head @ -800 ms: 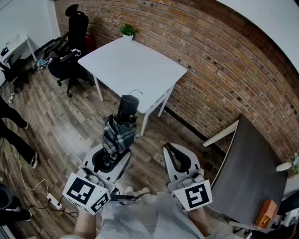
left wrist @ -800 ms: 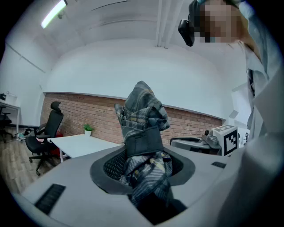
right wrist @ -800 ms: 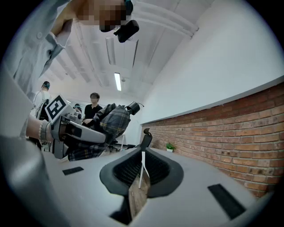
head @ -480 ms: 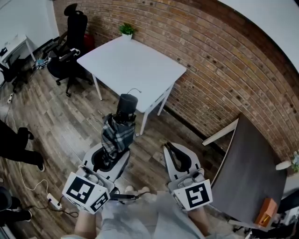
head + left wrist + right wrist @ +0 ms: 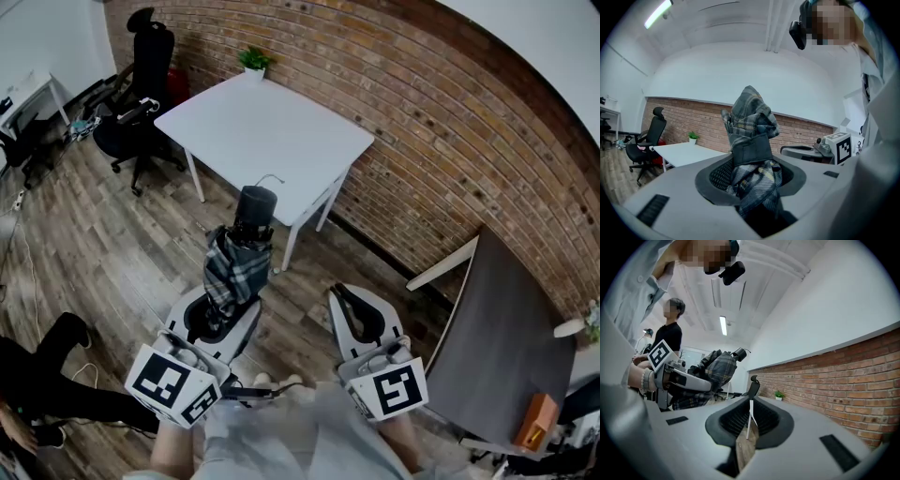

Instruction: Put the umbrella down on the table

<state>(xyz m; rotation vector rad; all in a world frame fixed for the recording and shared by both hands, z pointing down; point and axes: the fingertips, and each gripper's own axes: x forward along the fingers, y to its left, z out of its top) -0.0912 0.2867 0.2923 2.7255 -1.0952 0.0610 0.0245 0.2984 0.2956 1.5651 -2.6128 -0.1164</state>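
Observation:
A folded grey plaid umbrella with a black handle at its far end stands up out of my left gripper, which is shut on its cloth. In the left gripper view the umbrella fills the hollow between the jaws of that gripper. It is held over the wood floor, short of the white table. My right gripper hovers beside it on the right, shut and holding nothing. In the right gripper view only the floor and a white table leg show through the right gripper.
A small potted plant sits at the white table's far corner by the brick wall. A black office chair stands to its left. A dark table with an orange item is at the right. A person's legs lie at lower left.
The person at the left edge has moved down toward the lower left corner. Both grippers and the umbrella have stayed about where they were.

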